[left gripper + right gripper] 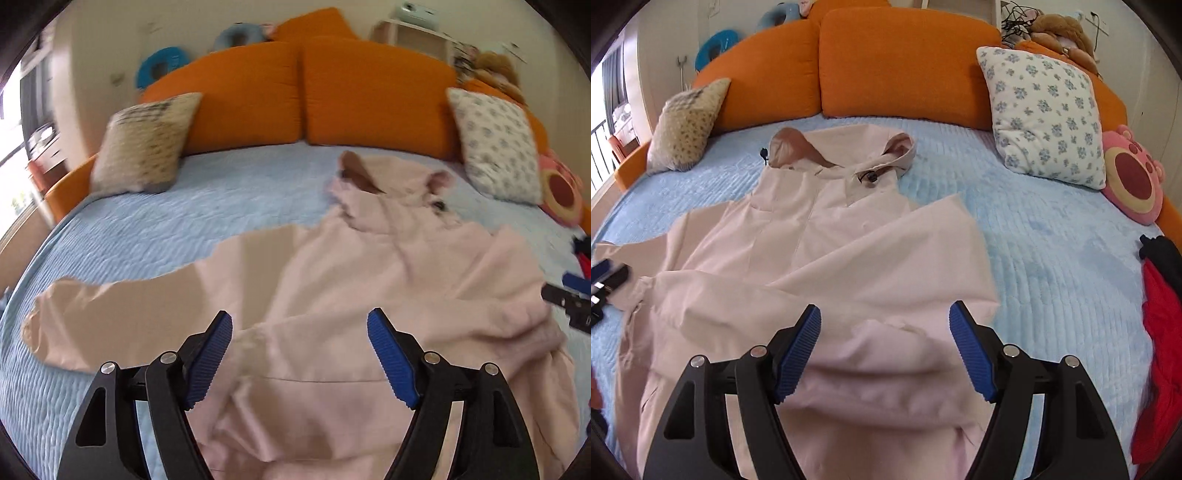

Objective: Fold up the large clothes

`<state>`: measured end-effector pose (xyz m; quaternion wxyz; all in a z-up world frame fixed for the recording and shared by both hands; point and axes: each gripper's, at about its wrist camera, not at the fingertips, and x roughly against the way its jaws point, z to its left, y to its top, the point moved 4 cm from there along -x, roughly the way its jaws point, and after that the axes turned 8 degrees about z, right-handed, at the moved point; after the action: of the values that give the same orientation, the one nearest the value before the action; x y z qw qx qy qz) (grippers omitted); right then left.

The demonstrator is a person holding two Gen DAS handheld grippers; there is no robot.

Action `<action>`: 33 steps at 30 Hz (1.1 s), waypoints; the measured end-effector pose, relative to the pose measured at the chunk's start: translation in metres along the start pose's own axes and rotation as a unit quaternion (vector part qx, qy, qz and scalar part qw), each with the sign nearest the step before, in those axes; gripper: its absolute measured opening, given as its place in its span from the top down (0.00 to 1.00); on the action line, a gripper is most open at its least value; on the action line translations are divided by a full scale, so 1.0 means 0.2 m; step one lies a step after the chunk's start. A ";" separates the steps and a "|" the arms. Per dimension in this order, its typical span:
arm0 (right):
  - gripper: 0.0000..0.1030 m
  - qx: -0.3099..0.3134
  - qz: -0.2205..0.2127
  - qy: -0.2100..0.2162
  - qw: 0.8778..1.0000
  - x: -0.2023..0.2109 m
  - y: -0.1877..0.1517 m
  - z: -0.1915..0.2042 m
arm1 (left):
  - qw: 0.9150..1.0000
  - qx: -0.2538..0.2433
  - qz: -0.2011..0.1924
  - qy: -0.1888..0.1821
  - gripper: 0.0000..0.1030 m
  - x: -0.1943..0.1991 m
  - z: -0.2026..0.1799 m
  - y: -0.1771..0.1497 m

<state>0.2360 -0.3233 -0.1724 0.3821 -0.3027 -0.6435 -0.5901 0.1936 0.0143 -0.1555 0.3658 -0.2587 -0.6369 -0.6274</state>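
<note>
A large pale pink hooded jacket (369,280) lies spread on the light blue bedspread (155,206), hood toward the headboard. In the left wrist view one sleeve (122,317) stretches out to the left. My left gripper (299,325) is open and empty just above the jacket's lower body. In the right wrist view the jacket (820,240) has its right sleeve folded across the body. My right gripper (884,317) is open and empty over the lower hem. The right gripper's tip shows at the right edge of the left wrist view (569,299).
Orange headboard cushions (905,62) curve along the back. A beige pillow (687,125) lies at the left, a floral pillow (1045,110) and a pink plush cushion (1134,173) at the right. Red and dark clothes (1160,325) lie on the bed's right edge.
</note>
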 end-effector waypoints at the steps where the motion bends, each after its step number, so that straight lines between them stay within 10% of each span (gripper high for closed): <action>1: 0.40 -0.005 0.001 0.000 1.000 0.02 -0.02 -0.02 | 1.000 -0.018 0.007 0.006 0.24 -0.04 -0.05 -0.02; 6: 0.84 -0.034 0.040 -0.002 0.999 -0.07 -0.14 -0.17 | 0.997 -0.024 0.072 0.006 0.29 -0.29 -0.09 -0.16; 21: 0.85 -0.010 0.080 -0.066 0.995 -0.32 -0.27 -0.13 | 0.997 -0.008 0.080 0.001 0.21 -0.41 0.00 -0.18; 24: 0.77 -0.018 0.072 -0.065 0.995 -0.28 -0.25 -0.12 | 0.998 -0.003 0.070 -0.008 0.17 -0.35 0.04 -0.17; 28: 0.23 -0.014 0.038 -0.060 0.997 -0.15 -0.22 -0.01 | 0.999 0.006 0.044 -0.016 0.07 -0.22 0.11 -0.14; 33: 0.23 0.035 -0.012 -0.028 0.999 0.05 -0.17 0.30 | 0.997 0.058 0.030 -0.030 0.06 -0.07 0.34 -0.11</action>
<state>0.1949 -0.2693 -0.1828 0.3668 -0.2982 -0.6777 -0.5633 0.1744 0.0823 -0.1762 0.3791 -0.2747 -0.6753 -0.5699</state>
